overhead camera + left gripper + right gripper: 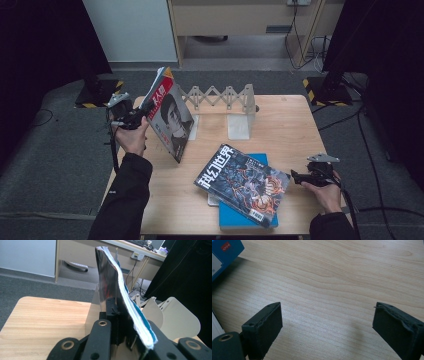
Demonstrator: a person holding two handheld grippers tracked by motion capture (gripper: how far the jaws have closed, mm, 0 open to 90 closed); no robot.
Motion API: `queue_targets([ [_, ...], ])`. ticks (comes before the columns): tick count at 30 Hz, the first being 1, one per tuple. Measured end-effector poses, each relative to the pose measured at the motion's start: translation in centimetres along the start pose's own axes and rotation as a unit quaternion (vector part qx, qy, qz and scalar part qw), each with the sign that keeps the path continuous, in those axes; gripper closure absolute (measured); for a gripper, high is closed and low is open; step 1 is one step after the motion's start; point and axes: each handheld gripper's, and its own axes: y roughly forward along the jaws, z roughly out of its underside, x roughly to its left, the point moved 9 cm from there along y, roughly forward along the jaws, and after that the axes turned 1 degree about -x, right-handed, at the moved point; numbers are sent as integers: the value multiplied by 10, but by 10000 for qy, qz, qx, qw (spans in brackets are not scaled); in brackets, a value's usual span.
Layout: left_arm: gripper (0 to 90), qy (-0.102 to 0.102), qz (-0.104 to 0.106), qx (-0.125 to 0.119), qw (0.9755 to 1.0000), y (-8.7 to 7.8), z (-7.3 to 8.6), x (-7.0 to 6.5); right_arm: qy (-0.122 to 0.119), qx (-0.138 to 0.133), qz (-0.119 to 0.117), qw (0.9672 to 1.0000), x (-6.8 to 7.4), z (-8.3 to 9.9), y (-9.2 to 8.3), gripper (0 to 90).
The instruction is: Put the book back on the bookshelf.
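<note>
My left gripper (141, 114) is shut on the edge of a magazine (172, 120) with a red and white cover showing a face. It holds the magazine tilted above the table's back left. In the left gripper view the magazine (110, 277) rises edge-on between the closed jaws of the left gripper (120, 315). A second magazine (243, 182) with a dark illustrated cover lies on a blue book (235, 217) at the front centre. My right gripper (296, 177) rests near the front right, and the right gripper (327, 320) stands open over bare wood.
A pale expandable book rack (222, 95) with upright end plates (240, 122) stands at the back centre of the wooden table (290, 130); its rounded plates (180, 320) are just beyond the held magazine. A corner of the blue book (224, 255) lies left of the right jaws.
</note>
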Motion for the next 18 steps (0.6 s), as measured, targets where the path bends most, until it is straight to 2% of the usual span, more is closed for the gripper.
queue_targets([
  [1, 850, 0, 0, 0, 10000, 0, 0, 0, 0, 0, 0, 10000, 0, 0, 0, 91],
  [7, 836, 56, 143, 351, 9993, -10, 13, 0, -54, 63, -49, 10000, 1, 2, 1, 91],
  [11, 815, 192, 100, 506, 9985, -14, 13, 0, -48, 80, -50, 9999, 2, 2, 1, 91],
  [14, 788, 154, 206, 622, 9977, -11, 12, -2, -34, 99, -68, 9999, 2, 2, 1, 91],
  [18, 745, 153, 163, 774, 9968, -5, 9, -3, -47, 101, -73, 9999, 2, 3, 2, 91],
])
